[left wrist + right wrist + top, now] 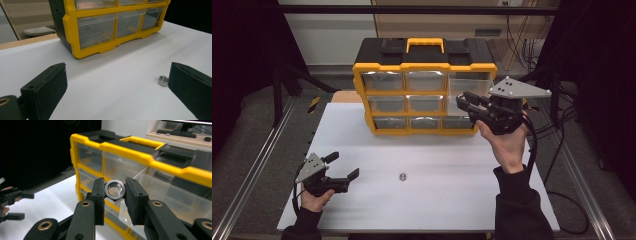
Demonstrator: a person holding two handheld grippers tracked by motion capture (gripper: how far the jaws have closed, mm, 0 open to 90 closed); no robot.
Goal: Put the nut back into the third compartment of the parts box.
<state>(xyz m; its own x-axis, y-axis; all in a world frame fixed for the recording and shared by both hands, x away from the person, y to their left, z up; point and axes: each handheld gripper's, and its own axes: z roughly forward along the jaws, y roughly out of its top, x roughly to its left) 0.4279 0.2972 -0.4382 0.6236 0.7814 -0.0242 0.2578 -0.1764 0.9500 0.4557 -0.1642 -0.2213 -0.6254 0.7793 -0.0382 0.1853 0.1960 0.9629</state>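
Up at the organizer [424, 85], the right gripper [464, 102] holds a nut [114, 189] clamped between its two pads, the threaded hole facing the camera in the right gripper view. In the high view that nut is too small to make out; the black jaw tips sit at the front edge of a clear drawer [467, 97] pulled out from the top right corner of the yellow frame. Whether the nut is over the drawer's opening or just short of it cannot be told: in the right gripper view the drawer's clear wall [175, 195] lies behind and to the right of the jaws, and its inside is hard to read through the plastic. The grey plate on the gripper covers part of the hand and of the organizer's right edge.

Low on the table [437, 205], the left gripper [344, 167] rests in the person's left hand with its jaws spread wide and nothing between them. A second nut [402, 176] lies alone on the white surface, well apart from the organizer and to the right of the left gripper. In the left gripper view this nut [163, 80] sits just beside the right jaw, partly cut off by it, so whether the two touch cannot be told. That view crops the organizer's top, showing the bottom row of drawers and a strip of the row above. The other drawers look shut; their contents are blurred by glare.
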